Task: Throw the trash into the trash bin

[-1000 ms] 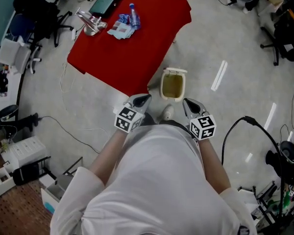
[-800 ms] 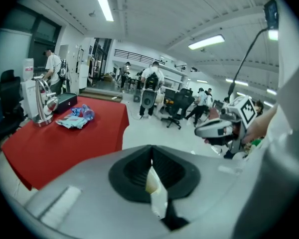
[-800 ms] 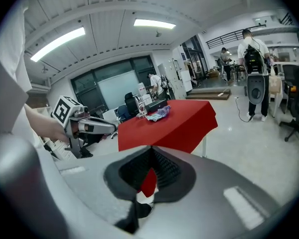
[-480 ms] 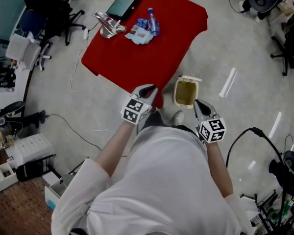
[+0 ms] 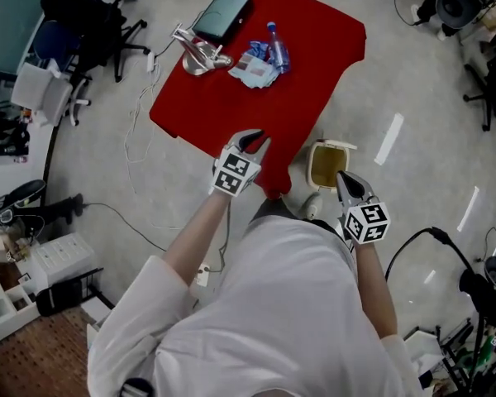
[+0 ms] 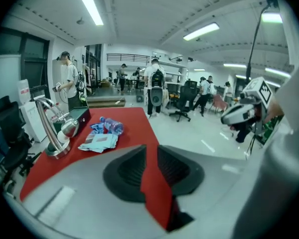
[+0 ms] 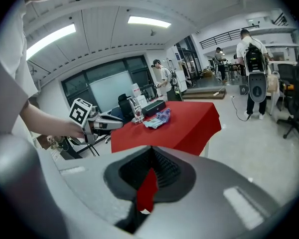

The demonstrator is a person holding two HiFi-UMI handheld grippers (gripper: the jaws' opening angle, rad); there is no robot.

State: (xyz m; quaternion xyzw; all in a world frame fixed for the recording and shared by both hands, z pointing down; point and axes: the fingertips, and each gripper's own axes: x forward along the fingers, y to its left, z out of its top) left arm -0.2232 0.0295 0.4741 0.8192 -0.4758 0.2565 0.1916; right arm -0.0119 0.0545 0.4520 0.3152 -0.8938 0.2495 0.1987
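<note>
A red counter (image 5: 231,98) stands beside the trash bin (image 5: 313,165) on the floor. Over the counter's near edge, the left gripper (image 5: 256,137) has its jaws just opening a little, empty. The right gripper (image 5: 342,177) is by the bin, jaws pressed together, empty. The trash (image 5: 258,63) lies far ahead of both.

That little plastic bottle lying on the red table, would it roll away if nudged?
Probably. The bottle lies on its side, so a sideways push would likely roll it, though the wrappers beside it might stop it. It looks clear and thin-walled, so probably light and easily squashed.
</note>
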